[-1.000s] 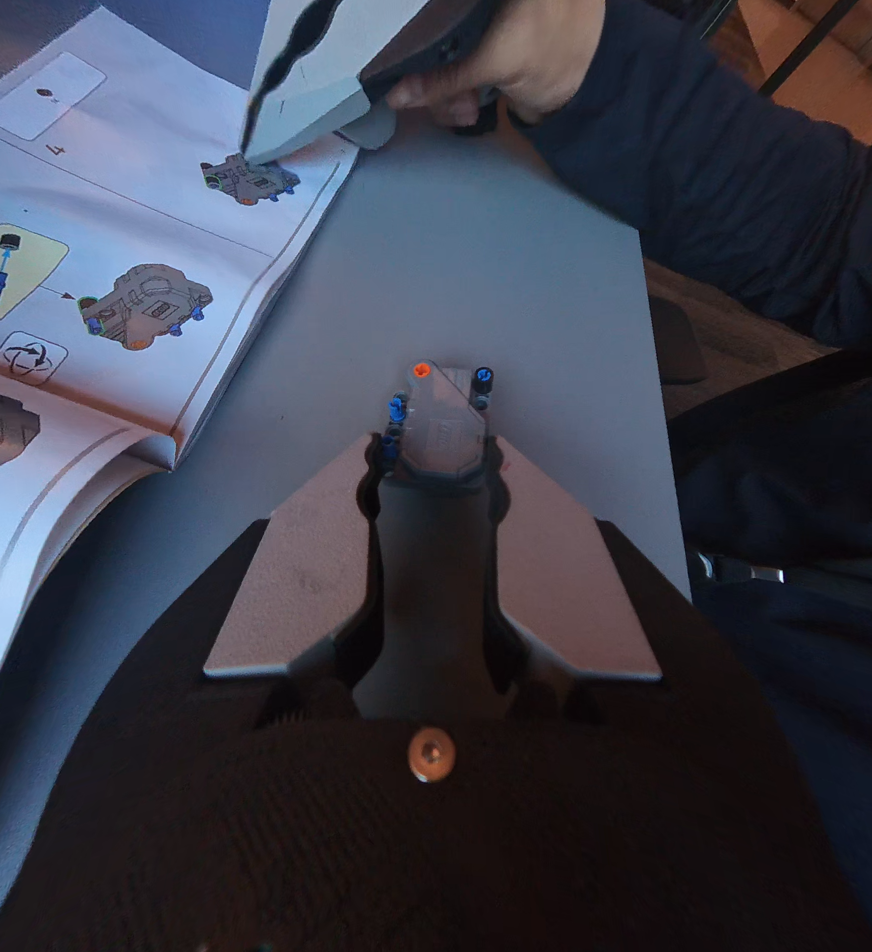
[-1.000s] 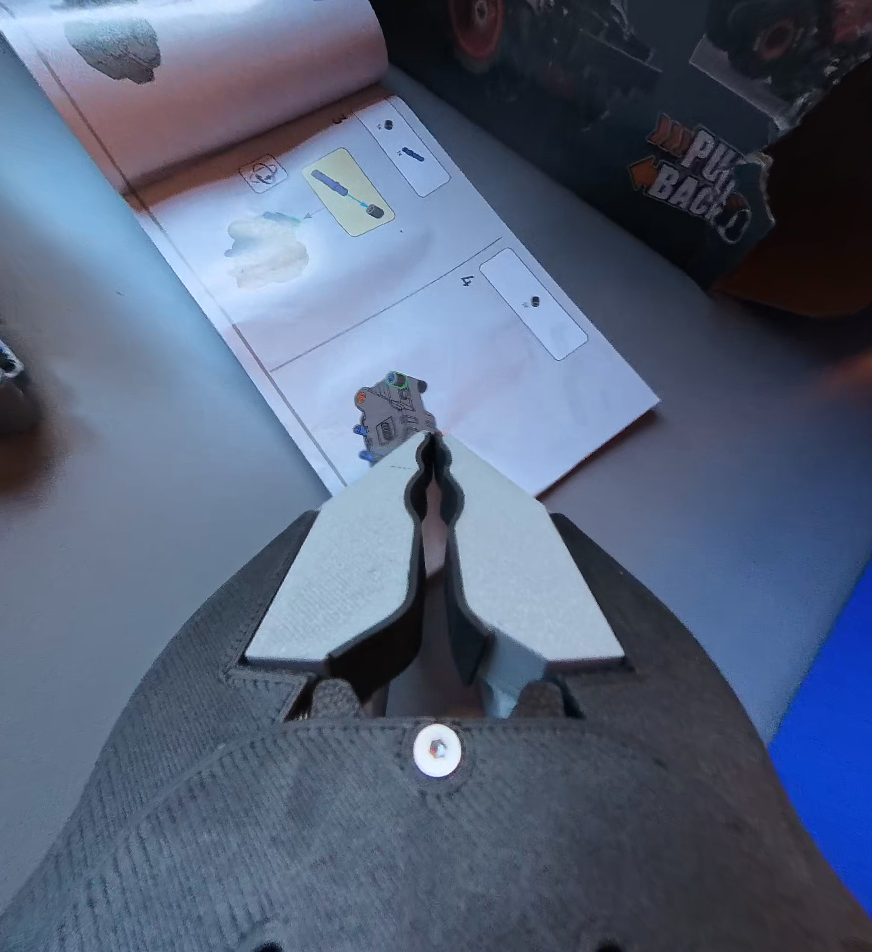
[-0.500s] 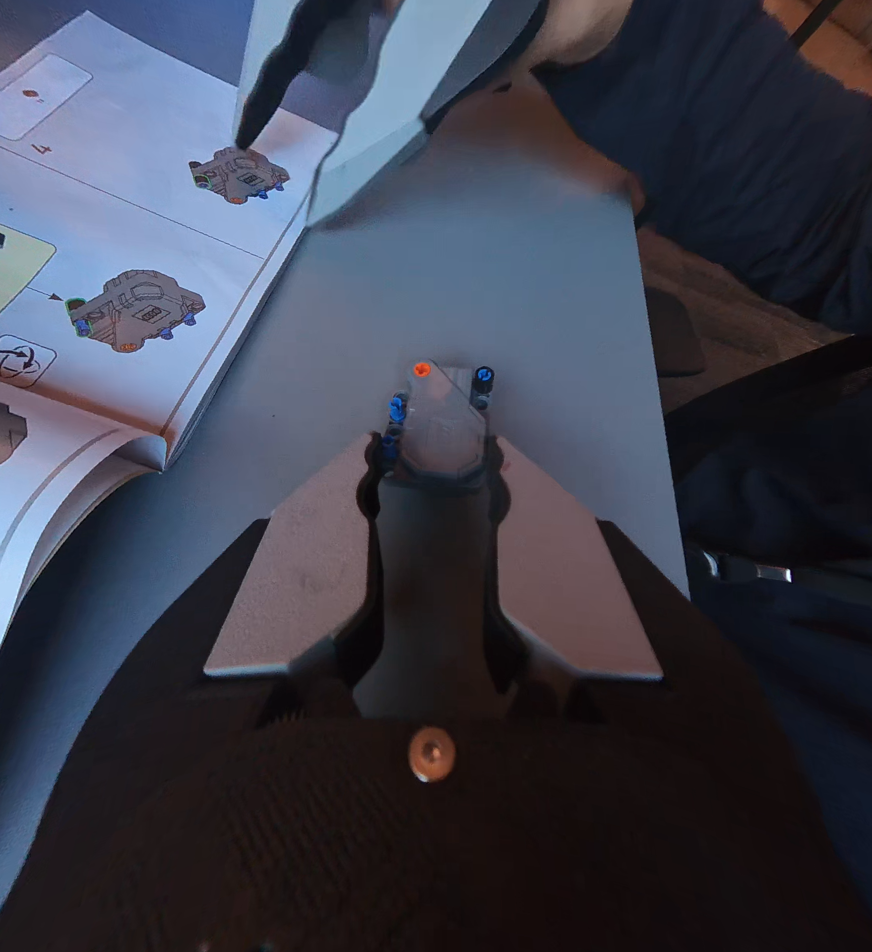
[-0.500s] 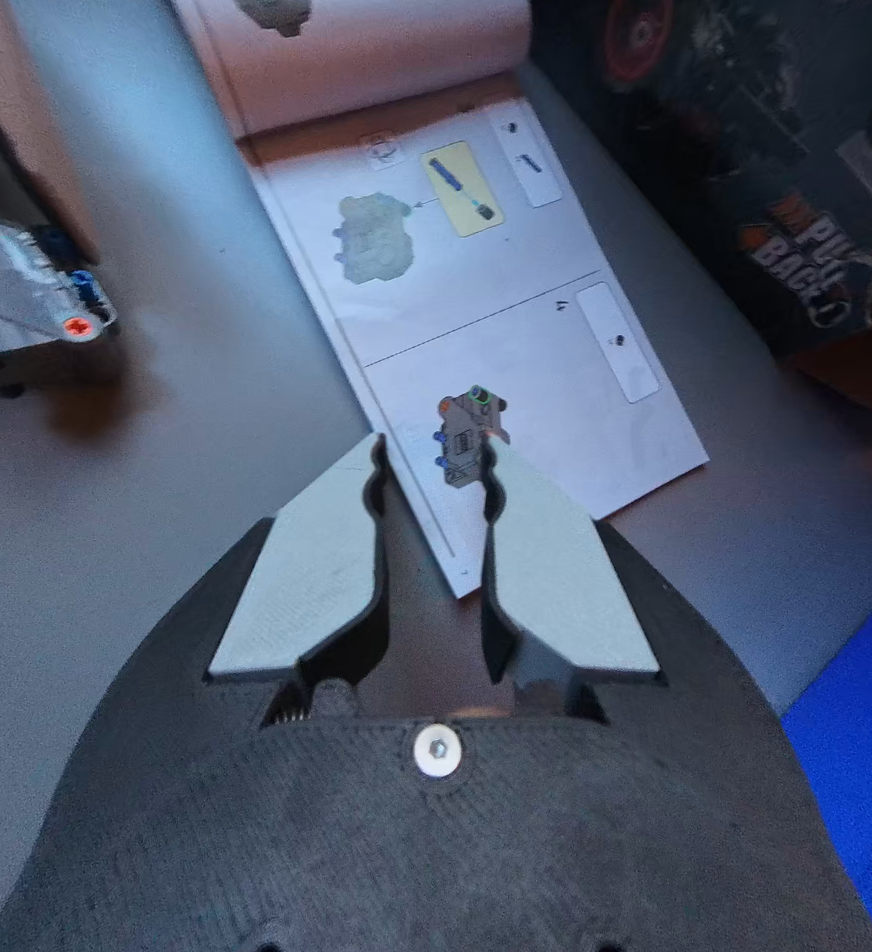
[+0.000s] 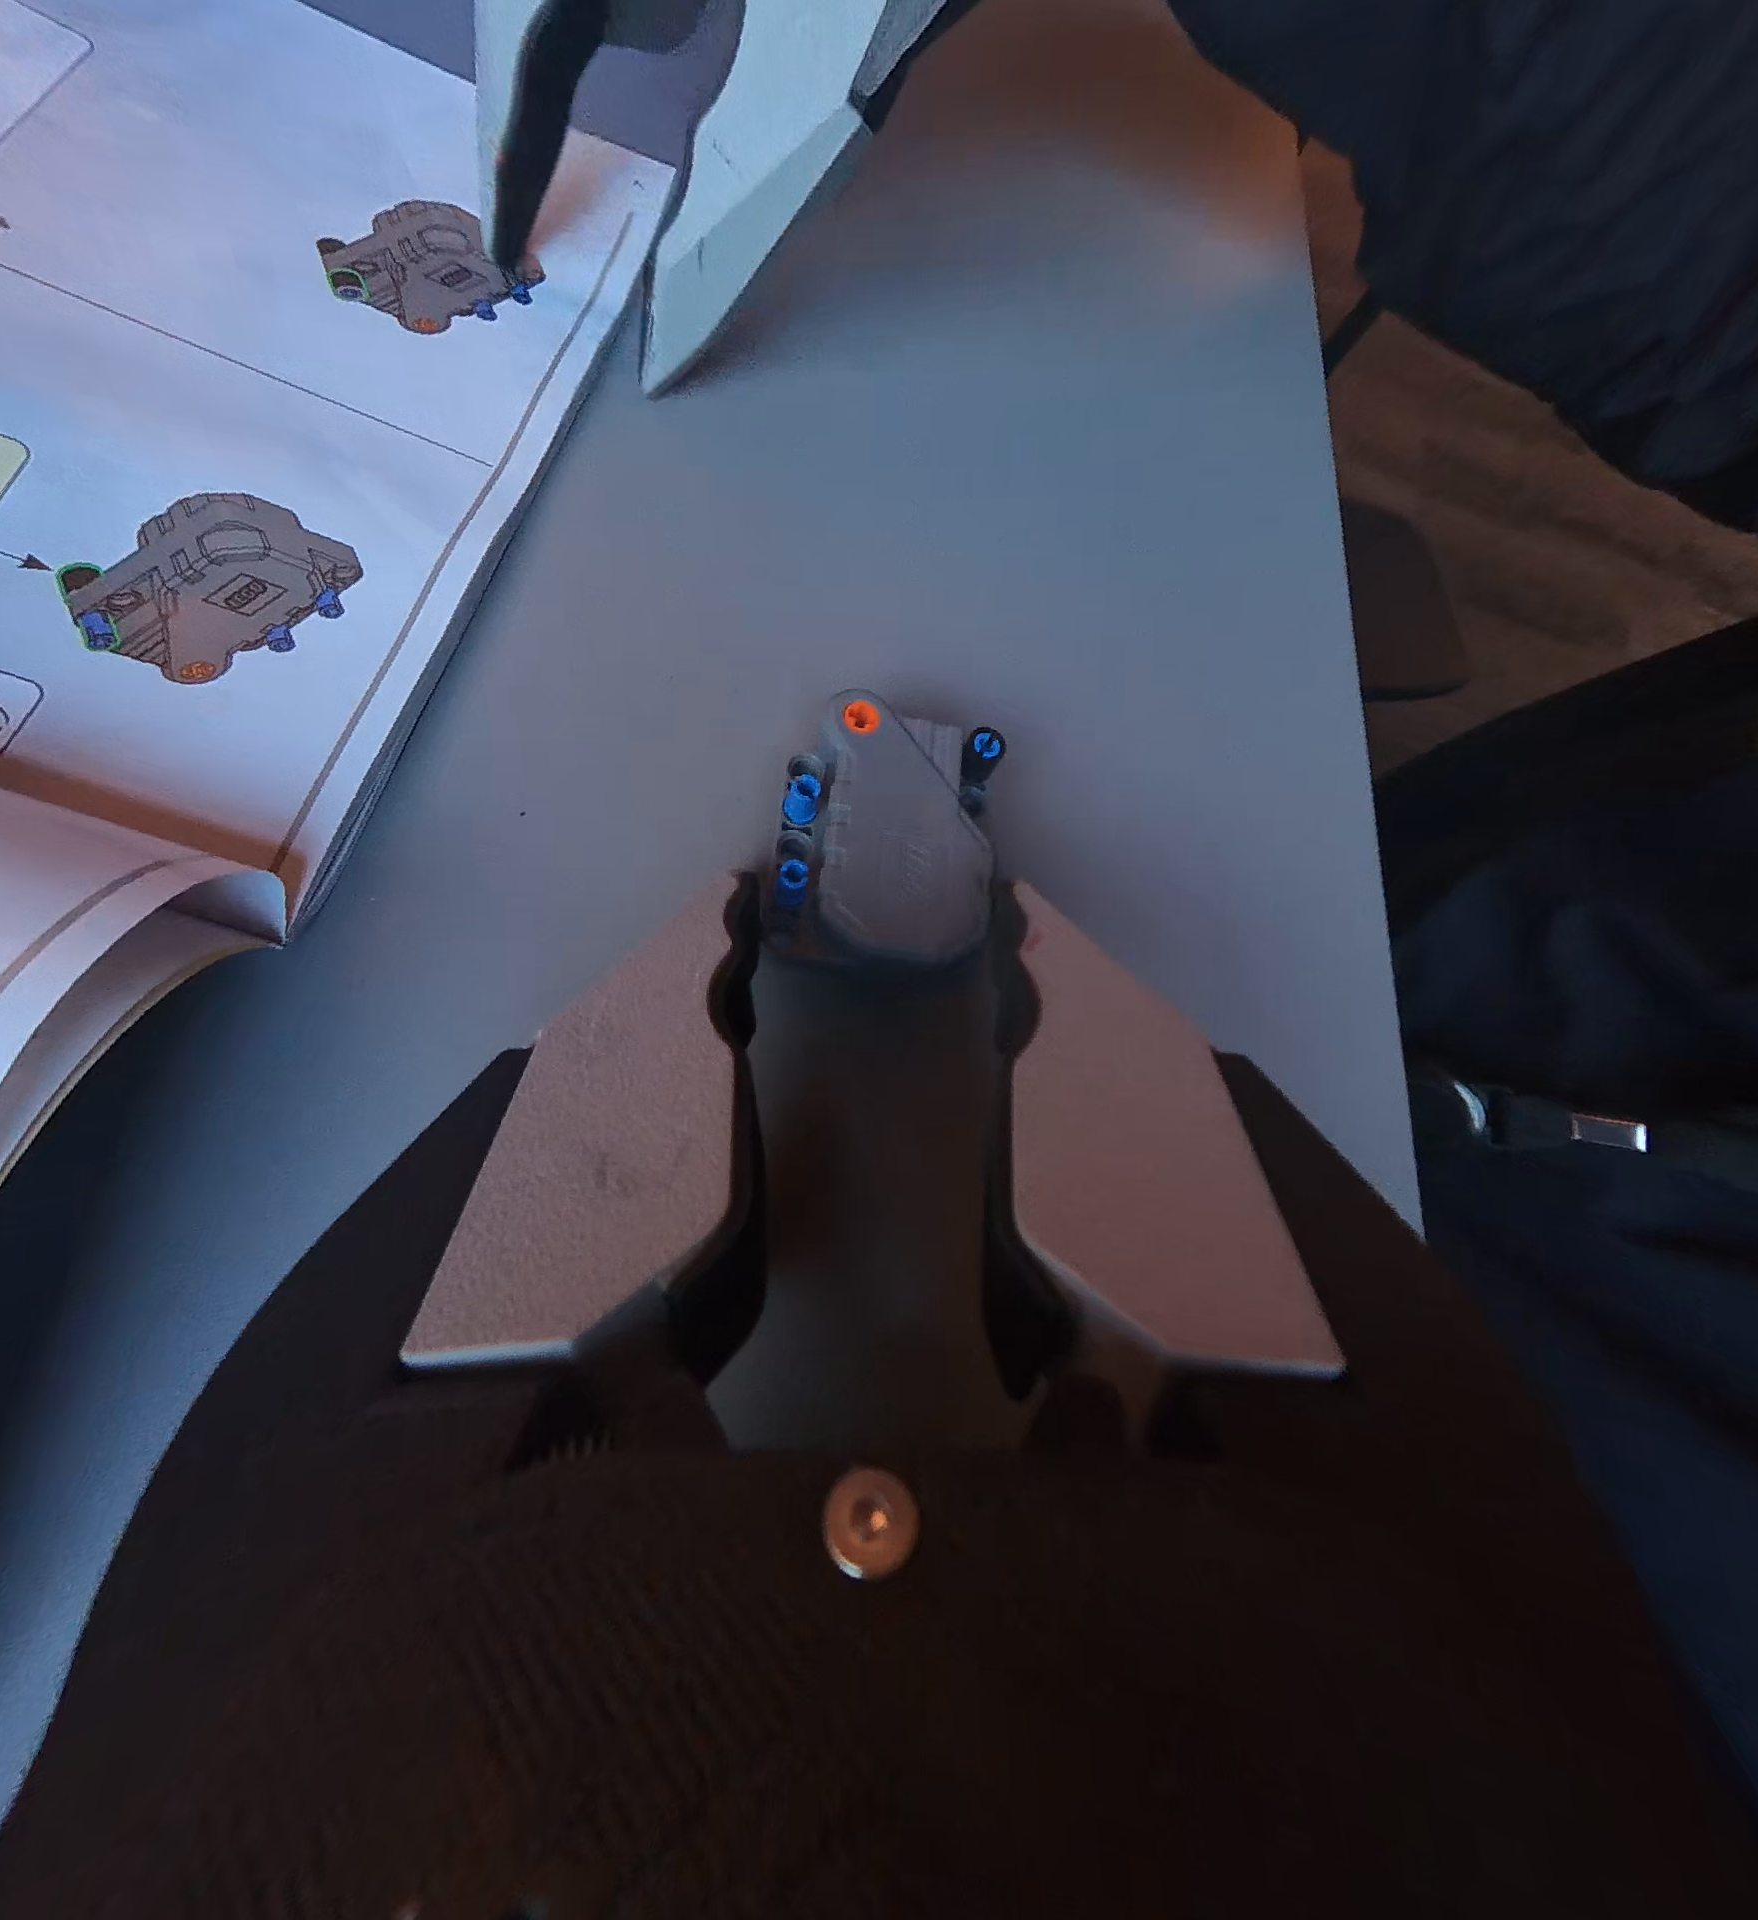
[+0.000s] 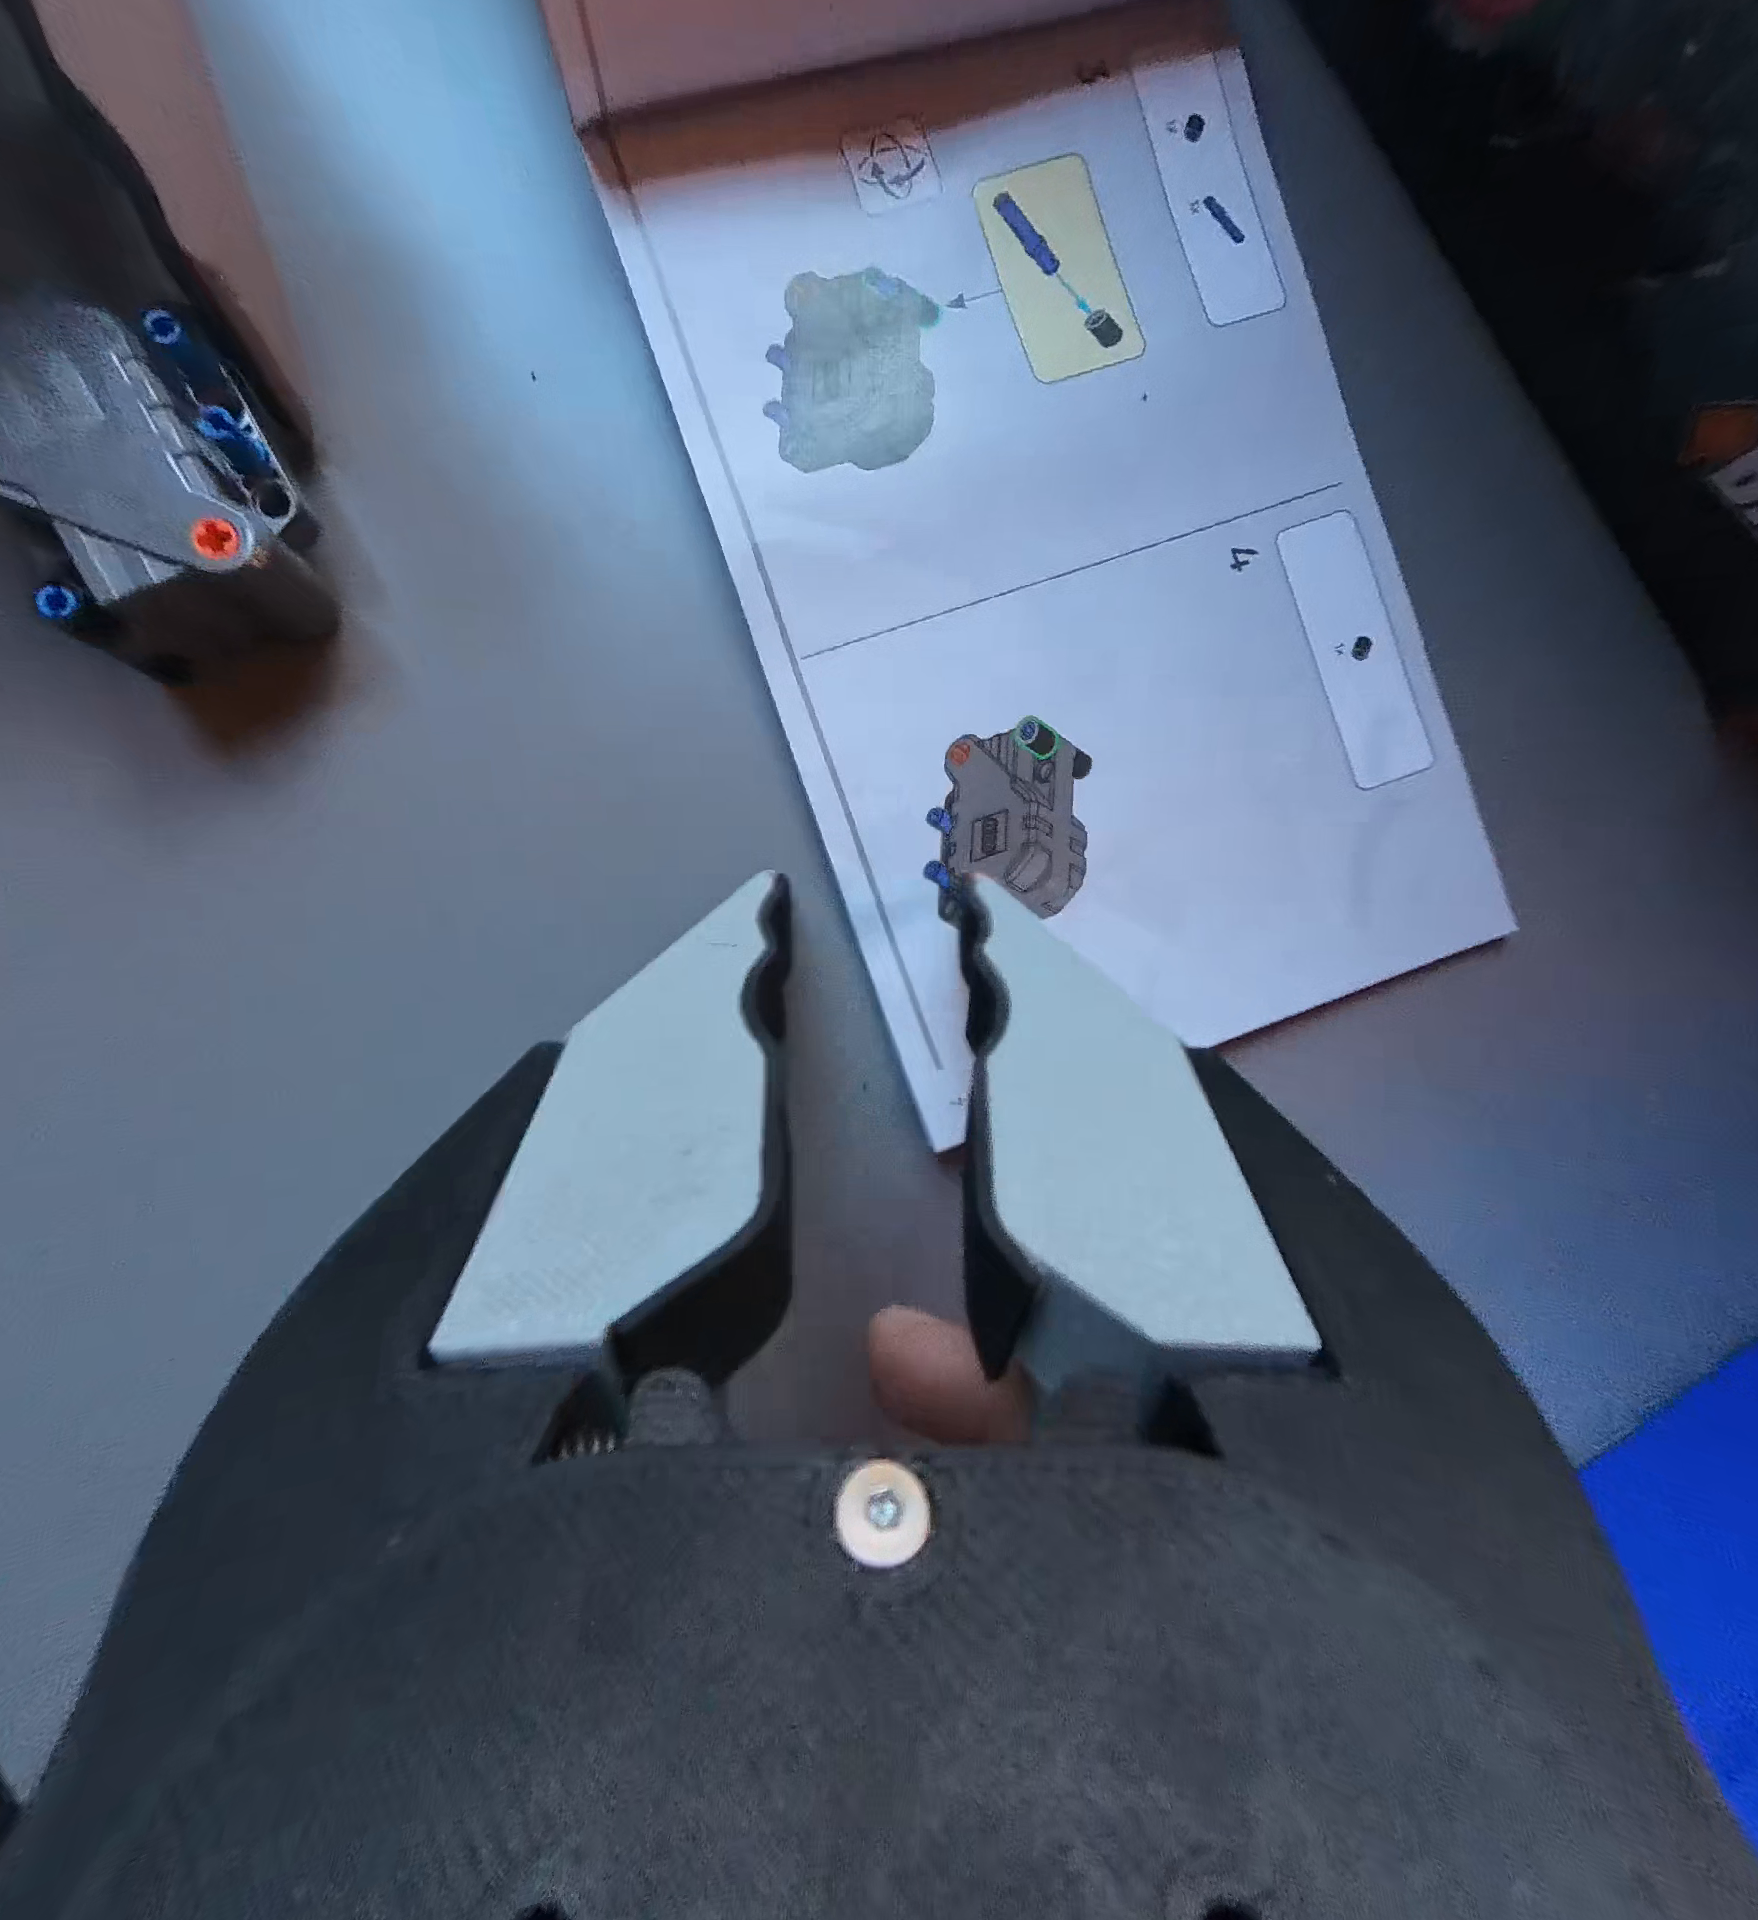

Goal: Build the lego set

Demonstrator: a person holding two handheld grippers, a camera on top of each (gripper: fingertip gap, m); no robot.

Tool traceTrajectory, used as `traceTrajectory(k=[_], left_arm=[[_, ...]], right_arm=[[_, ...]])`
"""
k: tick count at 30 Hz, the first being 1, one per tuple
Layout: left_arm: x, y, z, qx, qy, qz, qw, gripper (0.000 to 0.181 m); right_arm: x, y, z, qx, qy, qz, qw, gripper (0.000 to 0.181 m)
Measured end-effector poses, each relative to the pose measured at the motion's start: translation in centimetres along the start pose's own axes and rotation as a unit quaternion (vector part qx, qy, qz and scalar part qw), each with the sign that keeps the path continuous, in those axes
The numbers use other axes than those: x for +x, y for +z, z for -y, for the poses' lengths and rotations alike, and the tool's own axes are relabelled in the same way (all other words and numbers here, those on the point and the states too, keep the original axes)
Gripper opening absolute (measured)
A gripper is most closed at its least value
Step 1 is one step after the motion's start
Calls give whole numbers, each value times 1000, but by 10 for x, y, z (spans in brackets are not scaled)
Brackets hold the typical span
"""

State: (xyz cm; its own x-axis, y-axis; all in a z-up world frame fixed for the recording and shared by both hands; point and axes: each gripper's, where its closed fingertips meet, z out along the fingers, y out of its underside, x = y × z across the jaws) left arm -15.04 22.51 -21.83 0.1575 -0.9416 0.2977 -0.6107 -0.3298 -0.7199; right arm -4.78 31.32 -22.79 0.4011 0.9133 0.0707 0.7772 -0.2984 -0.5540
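Note:
My left gripper is shut on a grey lego motor block with blue pins and an orange axle end, held just above the grey table. The block also shows at the upper left of the right wrist view. My right gripper is open and empty, its tips over the near corner of the open instruction booklet. In the left wrist view the right gripper hangs over the booklet's edge, one finger on the page and one past it.
A dark lego box lies beyond the booklet at the right. A blue surface shows at the lower right. The table's right edge is close to the block, with a person's dark clothing beyond it.
My right gripper opened from shut and pulled back toward the booklet's near corner. The left gripper kept its hold on the block and barely moved.

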Motion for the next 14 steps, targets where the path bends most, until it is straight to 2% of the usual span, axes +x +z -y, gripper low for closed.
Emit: traceTrajectory(k=[1,4,14], left_arm=[[0,0,0,0,-2,-1,1000,42],[0,0,0,1,-3,-2,1000,42],[0,0,0,0,0,0,1000,42]], right_arm=[[1,0,0,-3,-2,0,1000,31],[8,-2,-3,-19,-27,-17,999,28],[10,-1,0,-15,-27,-15,999,26]])
